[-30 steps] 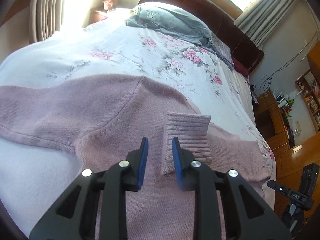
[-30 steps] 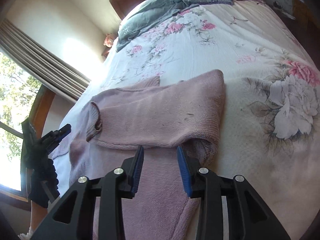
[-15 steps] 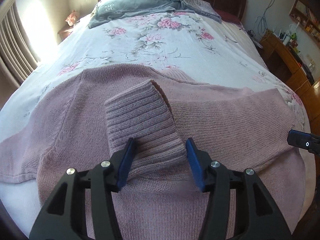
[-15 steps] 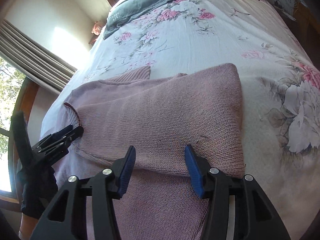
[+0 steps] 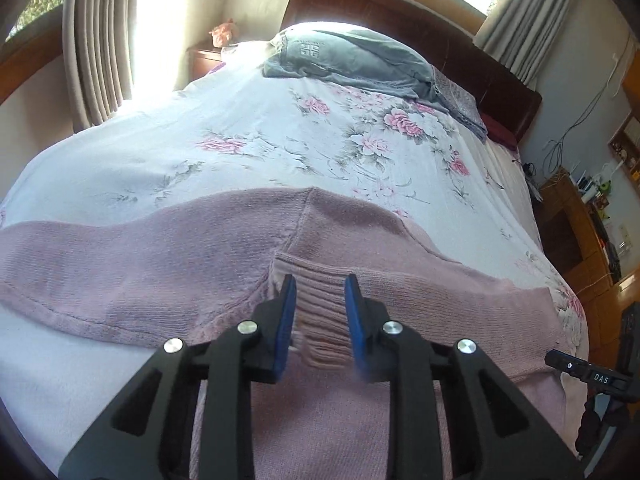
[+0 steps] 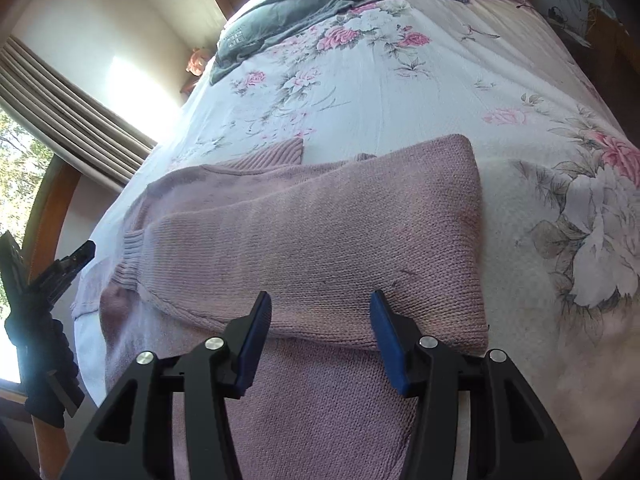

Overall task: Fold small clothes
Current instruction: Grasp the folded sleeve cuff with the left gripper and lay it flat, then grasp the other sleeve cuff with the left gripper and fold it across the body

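Note:
A pink knitted sweater [image 5: 160, 260] lies flat on the bed, also in the right wrist view [image 6: 320, 220]. One sleeve is folded across the body, with its ribbed cuff [image 5: 320, 308] at the left end [image 6: 132, 256]. My left gripper [image 5: 321, 312] has its blue pads pressed in on that cuff, which fills the narrow gap between them. My right gripper [image 6: 320, 336] stands wide open over the near edge of the folded sleeve, holding nothing. The other sleeve stretches out to the left in the left wrist view.
The floral bedspread [image 5: 280, 140] runs back to a grey pillow [image 5: 352, 60] and a dark headboard [image 5: 400, 12]. Curtains [image 5: 100, 40] hang on the left. Wooden furniture [image 5: 580, 220] stands to the right of the bed.
The left fingers, wide open around the cuff half a second ago, have narrowed onto it, and the left view has tilted up. The right gripper opened from its narrower gap and stays over the sleeve.

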`<state>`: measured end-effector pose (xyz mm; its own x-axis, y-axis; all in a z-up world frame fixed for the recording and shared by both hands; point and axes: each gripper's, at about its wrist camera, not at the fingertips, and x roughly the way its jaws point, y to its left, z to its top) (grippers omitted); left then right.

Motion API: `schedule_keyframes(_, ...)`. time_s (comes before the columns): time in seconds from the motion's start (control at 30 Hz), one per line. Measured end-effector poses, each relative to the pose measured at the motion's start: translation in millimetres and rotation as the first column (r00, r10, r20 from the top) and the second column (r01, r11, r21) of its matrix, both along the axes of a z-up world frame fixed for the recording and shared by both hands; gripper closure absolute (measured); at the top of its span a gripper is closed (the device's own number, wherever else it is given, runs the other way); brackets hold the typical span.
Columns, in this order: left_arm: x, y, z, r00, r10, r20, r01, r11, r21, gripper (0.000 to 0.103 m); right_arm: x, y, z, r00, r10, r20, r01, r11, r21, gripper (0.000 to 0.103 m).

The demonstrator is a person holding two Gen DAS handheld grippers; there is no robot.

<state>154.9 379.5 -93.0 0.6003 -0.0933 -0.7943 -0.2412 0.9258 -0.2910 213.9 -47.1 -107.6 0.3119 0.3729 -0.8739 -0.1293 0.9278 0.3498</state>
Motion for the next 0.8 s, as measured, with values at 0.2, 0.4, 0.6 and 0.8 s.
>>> schedule_keyframes(0.2, 9, -34, -13, 0.994, -0.109, -0.029, 0.107, 0.992, -0.059, 0.067, -1, 22, 3, 0.999, 0.031, -0.019, -0.03, 0.999, 0.02, 0.051)
schedule_keyframes(0.4, 20, -42, -75, 0.977, -0.141, -0.16, 0.122, 0.984, -0.128, 0.067, -1, 36, -23, 0.997, 0.042, -0.057, -0.046, 0.997, -0.067, 0.051)
schedule_keyframes(0.6, -14, -2, -38, 0.994, -0.101, -0.051, 0.091, 0.981, -0.172, 0.055, -23, 47, 18, 0.997, 0.07, 0.017, -0.07, 0.997, -0.021, 0.05)
schedule_keyframes(0.8, -80, 96, -34, 0.996, 0.054, -0.072, -0.063, 0.99, -0.125, 0.049, -51, 87, 38, 0.987, 0.15, 0.06, -0.151, 0.989, 0.005, 0.045)
